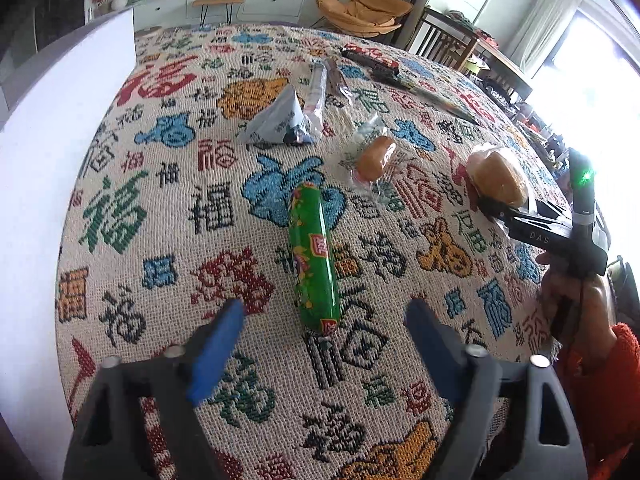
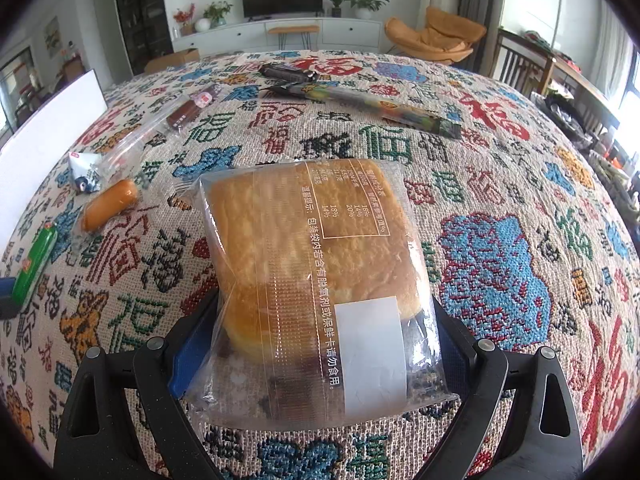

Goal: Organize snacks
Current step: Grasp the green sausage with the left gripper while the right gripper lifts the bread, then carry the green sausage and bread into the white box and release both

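- Left claw (image 1: 320, 320): I see its blue pads spread wide with nothing between them, hanging over the patterned counter (image 1: 168, 208).
- Green sausage (image 1: 313, 256): it lies flat on the cloth just ahead of my left claw. Its near end sits in line with the gap between the pads; its long axis runs away from the claw, leaning slightly left at the far end. I judge that a grasp across the sausage's width suits the jaws as they stand, since they already straddle that axis.
- Right claw (image 2: 320, 344): clenched on the bagged bread (image 2: 316, 264), which juts forward from the jaws; the bag covers both pads almost wholly, so I cannot see how deep the hold is.
- From the left view the right claw is at the right edge, so the left claw is the nearer one to the sausage.
- Small roll (image 1: 375, 158) in clear wrap: beyond the sausage, apart from it.
- Grey pouch (image 1: 280, 120) and thin sticks (image 1: 320, 84): farther back, touching or overlapping; I cannot tell which.
- Long dark packets (image 1: 400, 76): farthest, blurred, labels unreadable.
- Hidden: no bin or tray shows in either view, so I cannot tell where the snacks are to go.
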Demonstrator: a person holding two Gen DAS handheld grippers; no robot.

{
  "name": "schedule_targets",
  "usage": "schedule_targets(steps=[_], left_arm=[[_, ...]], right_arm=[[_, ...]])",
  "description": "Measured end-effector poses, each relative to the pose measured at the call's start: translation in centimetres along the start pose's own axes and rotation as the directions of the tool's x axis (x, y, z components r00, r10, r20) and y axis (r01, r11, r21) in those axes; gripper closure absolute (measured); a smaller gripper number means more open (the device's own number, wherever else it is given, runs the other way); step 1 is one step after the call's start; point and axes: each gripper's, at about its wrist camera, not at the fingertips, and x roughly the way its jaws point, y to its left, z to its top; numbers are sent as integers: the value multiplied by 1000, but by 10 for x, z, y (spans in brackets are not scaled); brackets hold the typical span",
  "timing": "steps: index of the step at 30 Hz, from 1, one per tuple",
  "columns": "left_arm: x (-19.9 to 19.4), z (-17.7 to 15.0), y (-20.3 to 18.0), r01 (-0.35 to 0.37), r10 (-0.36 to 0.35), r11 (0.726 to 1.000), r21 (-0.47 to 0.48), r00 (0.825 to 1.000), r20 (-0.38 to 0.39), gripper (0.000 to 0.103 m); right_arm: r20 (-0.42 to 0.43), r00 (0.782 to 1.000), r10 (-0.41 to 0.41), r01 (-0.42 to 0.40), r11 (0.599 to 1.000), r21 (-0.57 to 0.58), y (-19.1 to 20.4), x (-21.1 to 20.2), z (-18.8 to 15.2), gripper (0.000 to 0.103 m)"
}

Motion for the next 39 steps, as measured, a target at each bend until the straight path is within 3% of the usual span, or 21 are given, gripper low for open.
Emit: schedule_targets(steps=[4, 6, 7, 8, 9, 12, 15, 17, 20, 21, 22, 23, 25, 28, 31, 33, 36, 37, 39], left_arm=[[23, 13, -10, -92, 93, 994, 65, 996, -15, 13], [34, 16, -13, -138, 141, 987, 84, 990, -29, 29], [35, 16, -20, -194, 195, 974, 116, 981, -1, 46], [34, 17, -23, -192, 192, 973, 131, 981, 11, 72], [34, 17, -23, -195, 195, 972, 129, 981, 11, 79], [26, 12, -15, -130, 130, 989, 67, 992, 7, 81], [17, 4, -4, -86, 86, 996, -6, 996, 19, 81], [10, 0, 1, -50, 51, 997, -50, 998, 29, 81], [-11, -4, 3, 14, -8, 996, -90, 998, 63, 81], [-21, -4, 3, 34, -26, 995, -96, 996, 79, 81], [-35, -4, 4, 55, -45, 993, -103, 994, 101, 81], [-53, -3, 6, 81, -66, 990, -116, 989, 132, 81], [-87, 0, 14, 118, -92, 984, -134, 978, 188, 81], [-141, 6, 42, 106, -58, 981, -162, 958, 281, 81], [-185, 8, 87, 9, 68, 975, -223, 940, 333, 81], [-204, 6, 122, -66, 165, 954, -291, 929, 331, 81], [-220, -3, 171, -169, 294, 906, -388, 910, 292, 80], [-221, -5, 184, -221, 349, 882, -415, 899, 264, 75], [-221, -10, 204, -265, 400, 850, -455, 887, 230, 47]], right_arm=[[0, 1000, -1, 1, 1000, 0, -1, 0, 0, 8], [0, 1000, 2, -2, 1000, 3, 0, 0, 0, 8], [-2, 1000, 7, -7, 1000, 4, -1, 1, 0, 8], [-19, 1000, 16, -16, 1000, -3, -3, 1, 2, 8], [-66, 997, 31, -32, 999, -16, -4, 2, 6, 8], [-215, 972, 100, -99, 995, 14, -10, 2, 24, 9], [-238, 956, 174, -159, 984, 80, -20, -10, 42, 9], [-264, 949, 173, -161, 985, 67, -15, -9, 50, 9], [-325, 942, 82, -100, 994, -39, 4, 11, 54, 9], [-327, 944, 44, -71, 995, -74, 10, 15, 52, 13], [-313, 950, 19, -49, 995, -90, 12, 15, 52, 24], [-295, 955, 14, -40, 996, -84, 13, 11, 52, 27], [-268, 962, 49, -63, 997, -46, 17, -5, 56, 30], [-185, 969, 162, -174, 983, -52, 56, -45, 80, 30], [-131, 918, 374, -385, 920, -77, 129, -87, 113, 30], [-110, 856, 506, -517, 846, -129, 195, -116, 134, 30], [-124, 758, 640, -651, 736, -186, 287, -141, 154, 30], [-127, 730, 671, -682, 704, -198, 318, -145, 160, 29], [-124, 712, 691, -700, 683, -209, 362, -145, 168, 24]])
